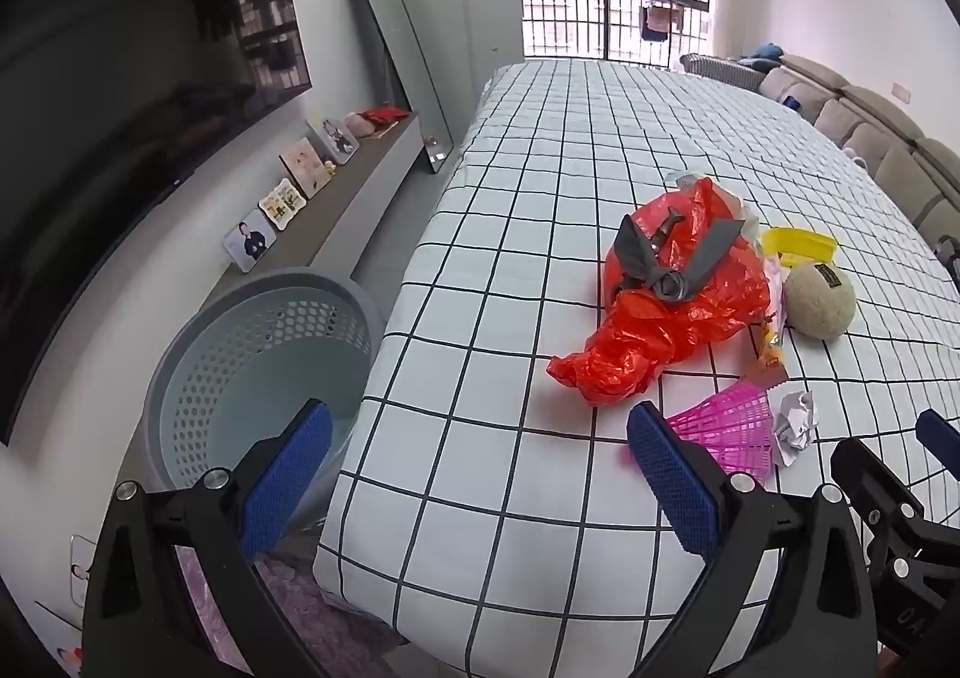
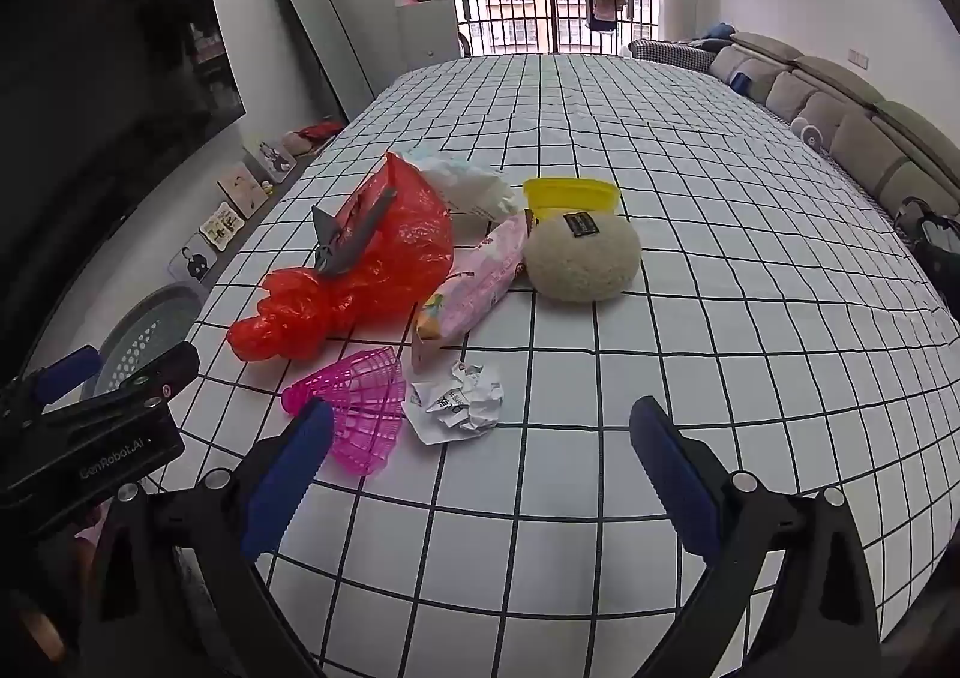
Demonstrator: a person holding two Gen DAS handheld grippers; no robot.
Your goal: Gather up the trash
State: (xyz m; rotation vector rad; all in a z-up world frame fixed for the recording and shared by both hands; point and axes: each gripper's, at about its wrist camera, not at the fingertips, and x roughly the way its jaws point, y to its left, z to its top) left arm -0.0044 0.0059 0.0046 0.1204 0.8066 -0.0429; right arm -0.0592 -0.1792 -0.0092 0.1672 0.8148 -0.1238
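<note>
Trash lies on a bed with a white checked sheet (image 2: 660,378): a red plastic bag (image 2: 372,270) with a grey strip (image 2: 348,240) on it, a pink wrapper (image 2: 480,282), a crumpled white paper (image 2: 462,399), a white bag (image 2: 468,180) and a pink plastic shuttlecock (image 2: 366,408). A grey perforated basket (image 1: 264,372) stands on the floor left of the bed. My left gripper (image 1: 480,456) is open and empty over the bed's left edge. My right gripper (image 2: 480,438) is open and empty, just short of the paper.
A beige plush ball (image 2: 582,258) and a yellow container (image 2: 570,195) lie behind the trash. A TV (image 1: 138,78), a shelf with photo frames (image 1: 300,198) and a leaning mirror (image 1: 396,48) line the left wall. A padded headboard (image 2: 840,108) runs along the right.
</note>
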